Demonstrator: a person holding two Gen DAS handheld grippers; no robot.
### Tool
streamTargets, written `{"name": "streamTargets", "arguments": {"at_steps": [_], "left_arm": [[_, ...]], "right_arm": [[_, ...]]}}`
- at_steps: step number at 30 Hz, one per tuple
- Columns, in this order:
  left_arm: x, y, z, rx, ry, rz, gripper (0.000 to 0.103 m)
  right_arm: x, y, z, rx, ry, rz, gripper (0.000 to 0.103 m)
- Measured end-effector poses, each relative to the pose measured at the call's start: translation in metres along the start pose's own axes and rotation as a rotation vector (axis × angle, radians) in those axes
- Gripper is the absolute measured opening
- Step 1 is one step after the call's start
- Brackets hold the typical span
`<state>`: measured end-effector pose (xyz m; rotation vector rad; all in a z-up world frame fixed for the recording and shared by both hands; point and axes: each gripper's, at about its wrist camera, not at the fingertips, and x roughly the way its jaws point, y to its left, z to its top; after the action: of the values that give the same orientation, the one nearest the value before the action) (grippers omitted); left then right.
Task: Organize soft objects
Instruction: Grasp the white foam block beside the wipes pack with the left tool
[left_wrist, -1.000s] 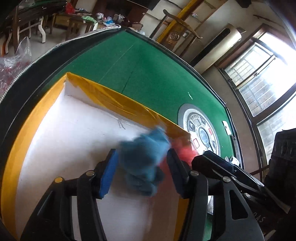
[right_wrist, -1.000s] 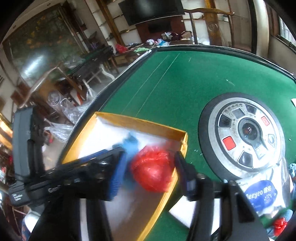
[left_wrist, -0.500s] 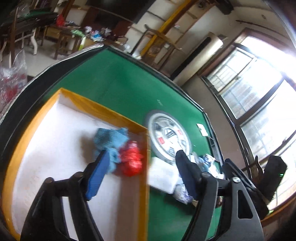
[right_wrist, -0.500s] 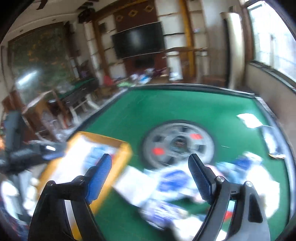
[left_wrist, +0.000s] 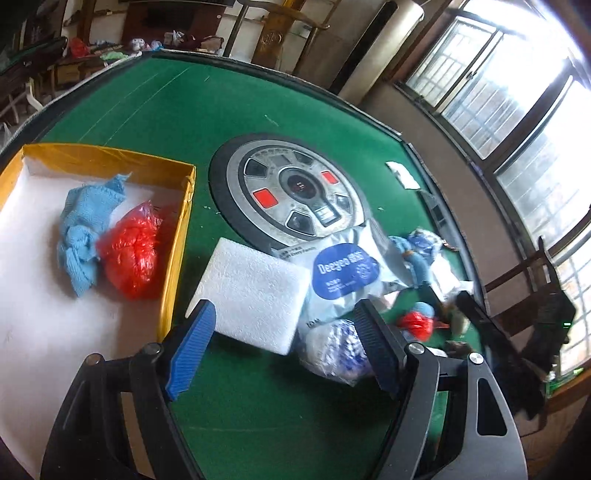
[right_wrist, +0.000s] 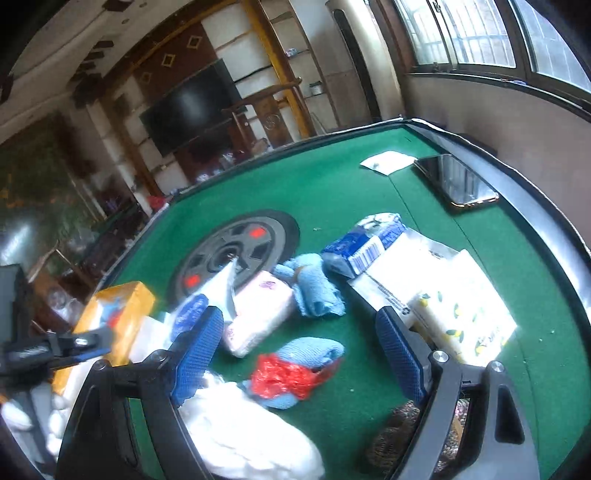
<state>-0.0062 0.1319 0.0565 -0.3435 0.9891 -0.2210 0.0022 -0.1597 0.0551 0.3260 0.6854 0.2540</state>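
The green felt table (left_wrist: 155, 110) carries everything, with a round control panel (left_wrist: 295, 188) set into its middle. At its left edge sits the yellow-walled box (left_wrist: 177, 236), and inside it lie a blue knitted cloth (left_wrist: 85, 225) and a red plastic bundle (left_wrist: 133, 251), touching each other near the box's right wall. Just outside that wall rests a white foam block (left_wrist: 255, 291), and beside it a pale pouch with a blue label (left_wrist: 343, 273) and a clear bag of blue-and-white stuff (left_wrist: 336, 350). The left gripper (left_wrist: 284, 347) stands wide apart with nothing between its pads, hanging over the foam block's near edge; the block's long side runs slantwise across the jaws, so a small roll of the wrist would probably be needed to span it. The right gripper (right_wrist: 306, 347) is likewise spread and empty, and directly ahead of it, between the finger lines, lies a small blue cloth wrapped with red plastic (right_wrist: 295, 369) (its long axis running roughly across the jaws). That bundle is plainly nearer the right hand, which looks best placed to take it; a pink tissue pack (right_wrist: 258, 314) lies just beyond.
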Motion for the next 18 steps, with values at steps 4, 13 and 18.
{"name": "streamTargets", "arguments": {"at_steps": [4,13,18], "left_arm": [[0.018,-0.004,0.003,0.036,0.012,0.097,0.077],[0.055,-0.017,0.011,0.096,0.065,0.178,0.078],[0.038,-0.033,-0.008,0.215,0.109,0.100,0.054]], "right_arm": [[-0.003,0.000,-0.005,-0.021,-0.004,0.029,0.081],[-0.003,0.014,-0.010,-0.068,0.000,0.038,0.081],[-0.003,0.012,-0.011,-0.058,0.005,0.033,0.081]]}}
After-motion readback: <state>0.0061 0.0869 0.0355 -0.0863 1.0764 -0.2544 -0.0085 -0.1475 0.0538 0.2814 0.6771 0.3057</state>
